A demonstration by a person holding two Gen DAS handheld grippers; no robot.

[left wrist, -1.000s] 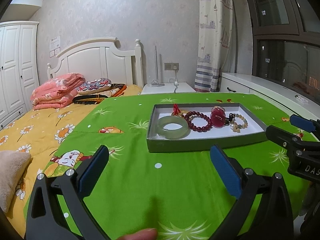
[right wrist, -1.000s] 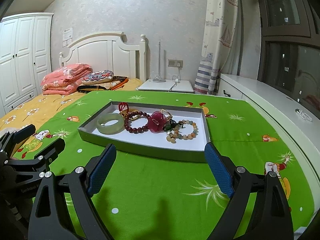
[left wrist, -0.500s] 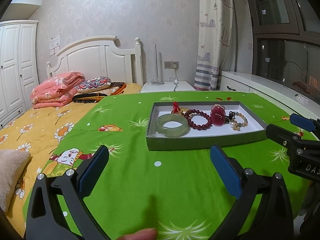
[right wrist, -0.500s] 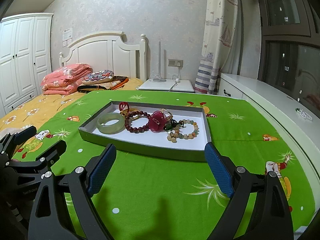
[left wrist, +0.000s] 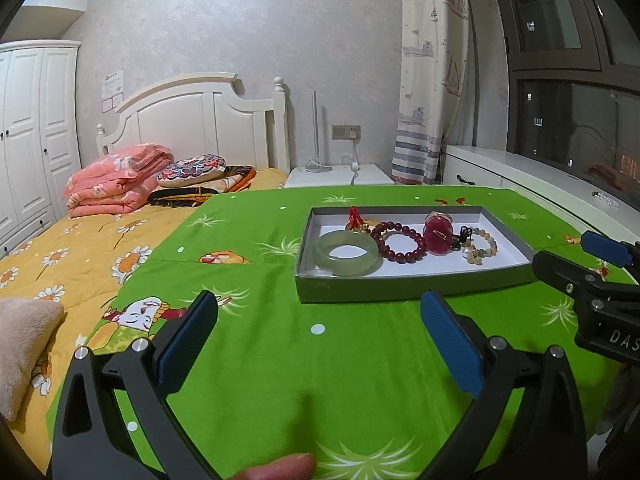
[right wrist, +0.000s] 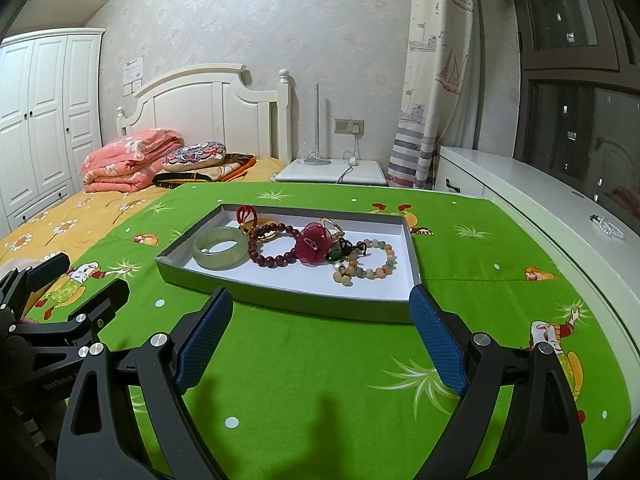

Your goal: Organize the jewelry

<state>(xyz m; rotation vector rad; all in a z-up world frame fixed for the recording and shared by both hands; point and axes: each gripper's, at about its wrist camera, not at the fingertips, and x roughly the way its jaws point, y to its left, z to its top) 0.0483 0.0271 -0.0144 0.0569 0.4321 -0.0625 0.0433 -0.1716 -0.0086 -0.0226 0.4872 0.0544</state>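
Observation:
A shallow grey tray (left wrist: 404,286) (right wrist: 304,305) lies on the green cloth. It holds a pale green jade bangle (left wrist: 346,253) (right wrist: 219,247), a dark red bead bracelet (left wrist: 399,241) (right wrist: 276,249), a crimson flower clip (left wrist: 439,233) (right wrist: 313,244), a pale bead bracelet (left wrist: 480,246) (right wrist: 366,265) and a red-tasselled gold piece (left wrist: 357,219) (right wrist: 249,216). My left gripper (left wrist: 318,340) is open and empty, hovering short of the tray's near-left side. My right gripper (right wrist: 320,330) is open too, just before the tray's near wall. Each gripper shows at the other view's edge.
The green cartoon-print cloth (left wrist: 320,360) covers the surface. To the left are a yellow bed quilt (left wrist: 80,252), folded pink bedding (left wrist: 116,184) and pillows. A white nightstand (right wrist: 332,171) stands behind; a white window ledge (right wrist: 560,208) with a small bead string (right wrist: 608,225) runs along the right.
Both grippers have eased slightly toward the tray and stay open; the jewelry has not moved.

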